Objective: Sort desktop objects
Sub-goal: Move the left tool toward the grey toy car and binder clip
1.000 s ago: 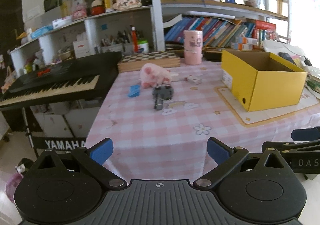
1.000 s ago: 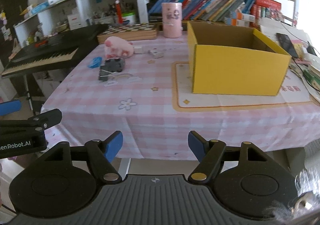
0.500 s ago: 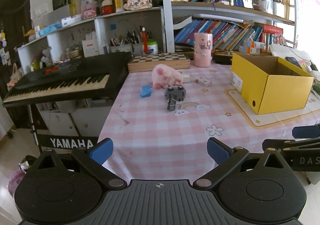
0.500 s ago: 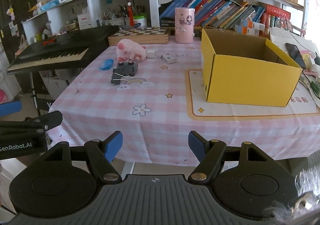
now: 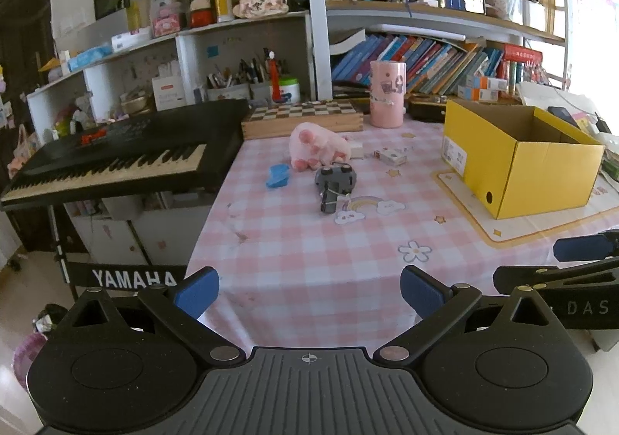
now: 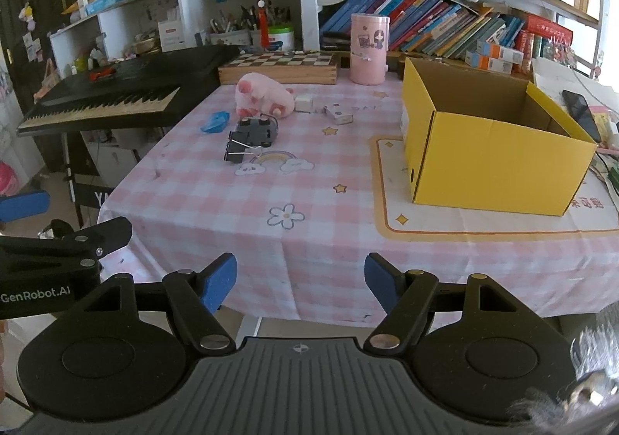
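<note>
- Step, as I read it: approach for 1st pick; nothing sorted yet, yellow box looks empty from here.
- Left gripper: jaws apart, nothing btwn them, short of the table edge.
- Right gripper: jaws apart too, empty, also off the near edge.
- To do it well: take one item at a time, come in low over the cloth, line jaws across the narrow side before closing. Pile is tight, so nearest item 1st to avoid knocking the rest.
- Items sit far-left on the table, well apart from box:
- pink plush, soft, lying on its side
- grey toy car upside down, wheels up, touching binder clip
- blue piece, flat, just left of car
- small white boxes beside plush
</note>
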Demonstrator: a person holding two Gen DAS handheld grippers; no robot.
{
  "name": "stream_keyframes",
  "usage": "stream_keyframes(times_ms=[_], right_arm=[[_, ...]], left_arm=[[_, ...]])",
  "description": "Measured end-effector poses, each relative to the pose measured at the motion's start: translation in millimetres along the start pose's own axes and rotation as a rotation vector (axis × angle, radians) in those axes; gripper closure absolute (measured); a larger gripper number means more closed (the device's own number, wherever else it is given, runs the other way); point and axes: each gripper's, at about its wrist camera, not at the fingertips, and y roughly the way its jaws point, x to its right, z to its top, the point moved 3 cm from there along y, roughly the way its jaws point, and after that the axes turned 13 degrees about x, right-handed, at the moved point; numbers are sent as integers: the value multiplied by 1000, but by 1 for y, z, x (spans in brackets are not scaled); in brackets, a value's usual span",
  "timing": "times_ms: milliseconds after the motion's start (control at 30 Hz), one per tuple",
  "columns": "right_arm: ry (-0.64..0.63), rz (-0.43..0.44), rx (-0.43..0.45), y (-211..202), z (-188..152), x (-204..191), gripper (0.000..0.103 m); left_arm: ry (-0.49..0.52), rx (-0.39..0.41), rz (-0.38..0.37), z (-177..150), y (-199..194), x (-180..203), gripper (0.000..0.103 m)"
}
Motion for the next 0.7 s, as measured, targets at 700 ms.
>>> stream_keyframes(times_ms=[700], right_arm=[[-15,48,-19,69,29,27,31]], left_arm=[[-6,-72,30,10,64,12,2]])
